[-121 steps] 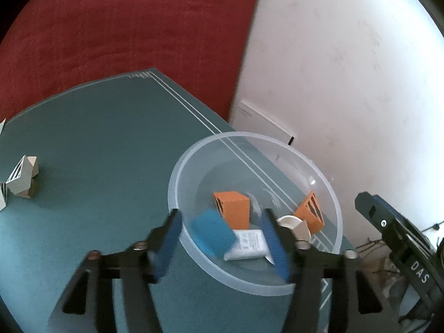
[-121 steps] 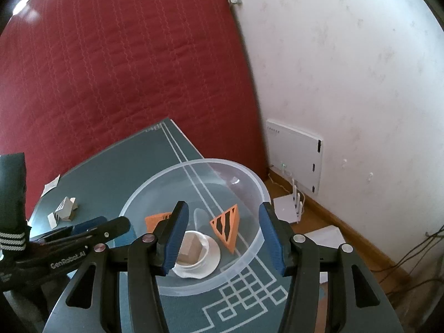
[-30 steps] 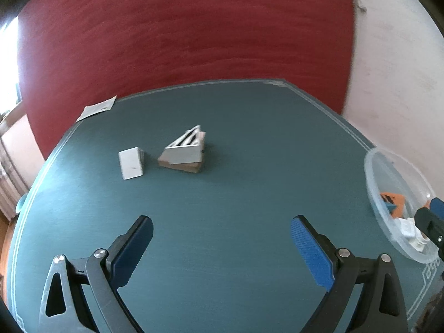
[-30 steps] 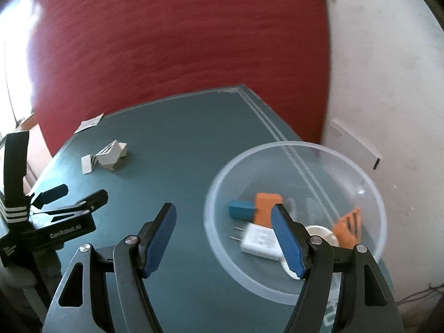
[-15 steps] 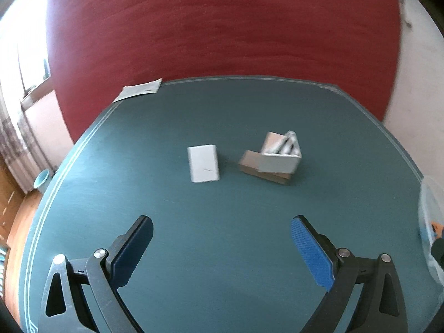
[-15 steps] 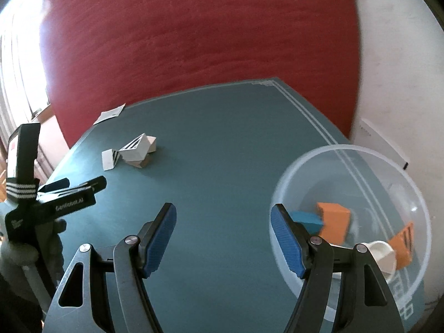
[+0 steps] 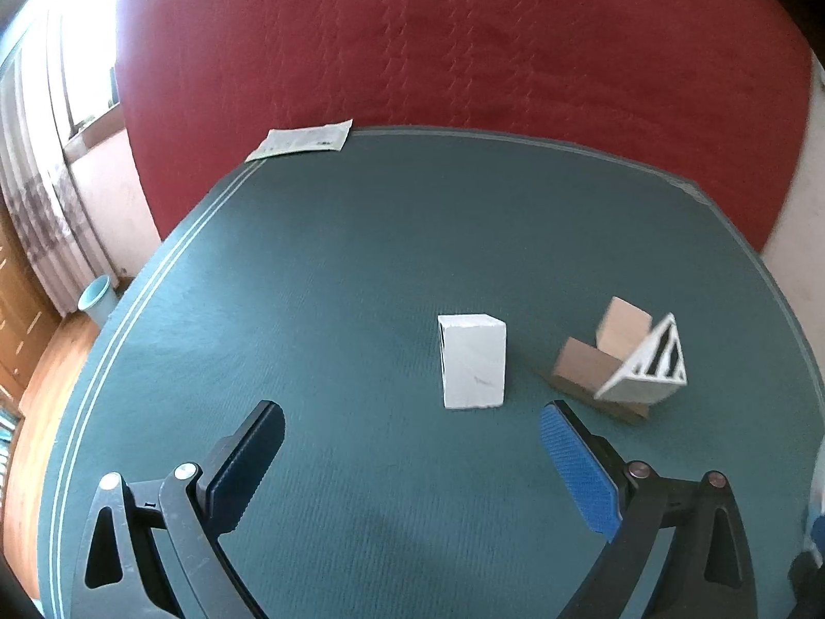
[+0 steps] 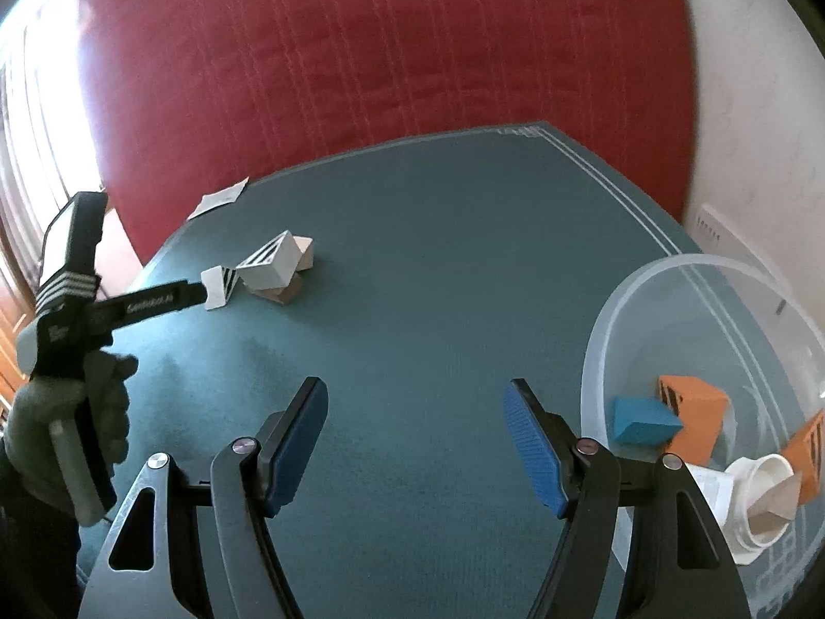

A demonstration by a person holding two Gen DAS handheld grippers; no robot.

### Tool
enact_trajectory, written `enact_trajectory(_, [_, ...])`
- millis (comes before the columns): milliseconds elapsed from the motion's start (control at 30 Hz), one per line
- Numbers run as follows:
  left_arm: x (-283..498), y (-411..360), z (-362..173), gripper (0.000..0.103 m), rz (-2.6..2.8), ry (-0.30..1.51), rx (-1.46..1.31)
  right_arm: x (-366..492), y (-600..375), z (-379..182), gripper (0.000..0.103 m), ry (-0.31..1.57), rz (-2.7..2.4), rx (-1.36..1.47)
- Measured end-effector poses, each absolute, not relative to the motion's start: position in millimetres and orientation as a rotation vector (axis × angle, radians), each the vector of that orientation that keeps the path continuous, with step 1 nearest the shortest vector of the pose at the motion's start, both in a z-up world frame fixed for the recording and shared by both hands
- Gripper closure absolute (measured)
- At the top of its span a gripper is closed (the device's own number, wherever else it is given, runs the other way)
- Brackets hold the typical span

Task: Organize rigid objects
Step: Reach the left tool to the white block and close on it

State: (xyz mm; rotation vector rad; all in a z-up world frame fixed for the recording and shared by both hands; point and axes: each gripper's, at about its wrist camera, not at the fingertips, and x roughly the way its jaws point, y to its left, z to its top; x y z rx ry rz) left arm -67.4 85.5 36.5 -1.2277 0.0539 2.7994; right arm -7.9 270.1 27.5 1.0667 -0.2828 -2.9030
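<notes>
A white box (image 7: 472, 367) stands on the teal table (image 7: 361, 258), just ahead of my open, empty left gripper (image 7: 412, 456). To its right a white striped wedge (image 7: 647, 369) leans on brown cardboard blocks (image 7: 593, 361). In the right wrist view the same white box (image 8: 215, 286) and wedge (image 8: 270, 260) sit far left, with the left gripper's (image 8: 198, 295) tip at the box. My right gripper (image 8: 415, 438) is open and empty above bare table. A clear plastic bowl (image 8: 644, 283) at right holds a blue block (image 8: 642, 420), orange blocks (image 8: 693, 412) and white pieces (image 8: 758, 495).
A paper slip (image 7: 301, 140) lies at the table's far left edge. A red padded backdrop (image 7: 464, 41) rises behind the table. A white wall (image 8: 763, 129) is at right. A window and a light blue cup (image 7: 98, 299) on the floor are at left.
My left gripper has swung left and moved closer to the white box and wedge, which now look larger. My right gripper turned left, so the bowl has slid to the right edge.
</notes>
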Motion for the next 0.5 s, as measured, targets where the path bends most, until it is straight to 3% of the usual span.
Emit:
enact_trajectory(267, [-100.6,96.9,29.1,0.002,2.819,0.072,-1.228,-12.5,269.6,13.5,0.031,-0.260,-2.889,1.104])
enact_trajectory(367, [-109.3,98.4,24.6,0.014,2.827,0.079,-1.235,-11.0,266.4,11.5,0.031,-0.216,-2.905,1.097])
enact_trajectory(433, [-113.0,97.8,20.1,0.029,2.815,0.065,-1.253,-10.2,263.4,10.5,0.031,-0.189,-2.913,1.092])
enact_trajectory(500, [-116.4,96.5,15.5,0.037,2.783,0.038,-1.268,-10.2,260.4,10.2,0.031,-0.170,-2.908,1.092])
